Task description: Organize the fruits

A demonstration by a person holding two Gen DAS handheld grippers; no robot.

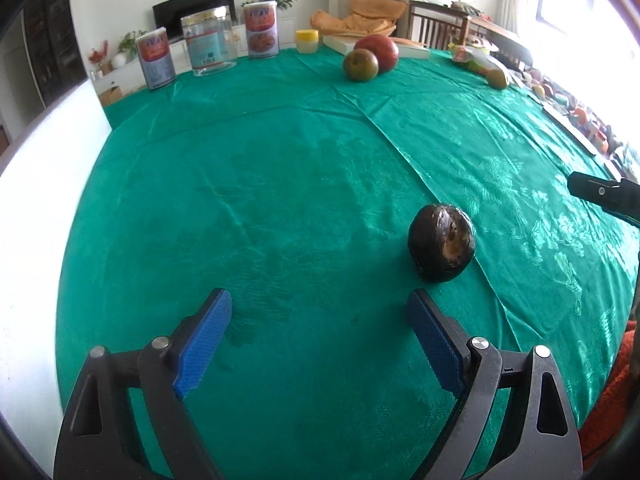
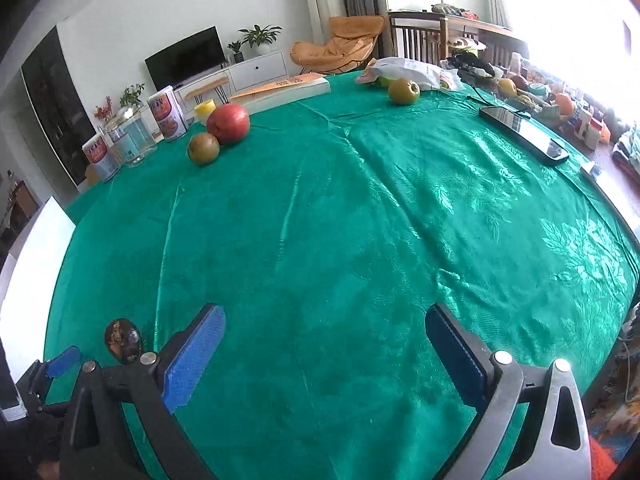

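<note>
Left wrist view: my left gripper (image 1: 320, 320) hangs wide and empty over the green cloth (image 1: 240, 200); the dark fruit (image 1: 441, 242) lies just ahead, right of its right finger, no clear long axis. Right wrist view: my right gripper (image 2: 324, 336), equally wide and empty, sees that fruit (image 2: 122, 340) far to its left, so I judge the left gripper nearer.

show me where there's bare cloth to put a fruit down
Bare green cloth spans the middle, between the dark fruit nearby and the red apple farther off. The far edge is crowded: tins, book, bag, phone.
</note>
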